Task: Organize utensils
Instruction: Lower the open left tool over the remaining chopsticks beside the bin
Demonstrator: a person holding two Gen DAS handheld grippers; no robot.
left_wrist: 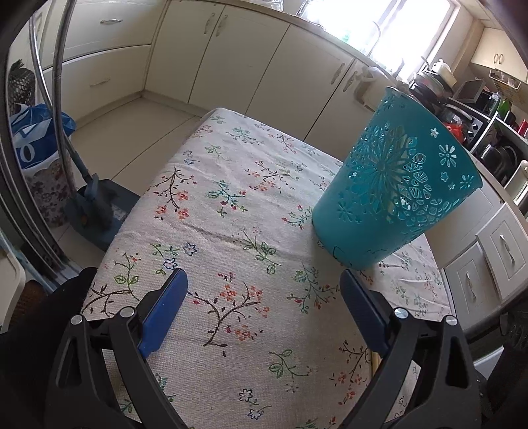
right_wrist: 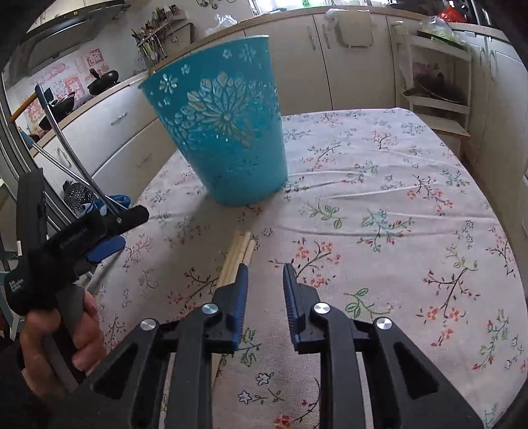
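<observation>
I am in a home kitchen. Cream cabinets (left_wrist: 307, 82) run under a bright window (left_wrist: 379, 23) at my twelve o'clock. Black woks (right_wrist: 102, 79) sit on the counter at ten o'clock beneath a range hood (right_wrist: 72, 23), and a floral cloth (right_wrist: 379, 204) covers my desk.

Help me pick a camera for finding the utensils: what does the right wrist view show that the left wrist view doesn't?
Only the right wrist view shows the bundle of pale wooden chopsticks clearly, lying just left of the open right gripper, plus the bare hand holding the left gripper. Only the left wrist view shows the left gripper head-on, jaws wide and empty. Both show the teal perforated plastic basket on the floral tablecloth.
</observation>
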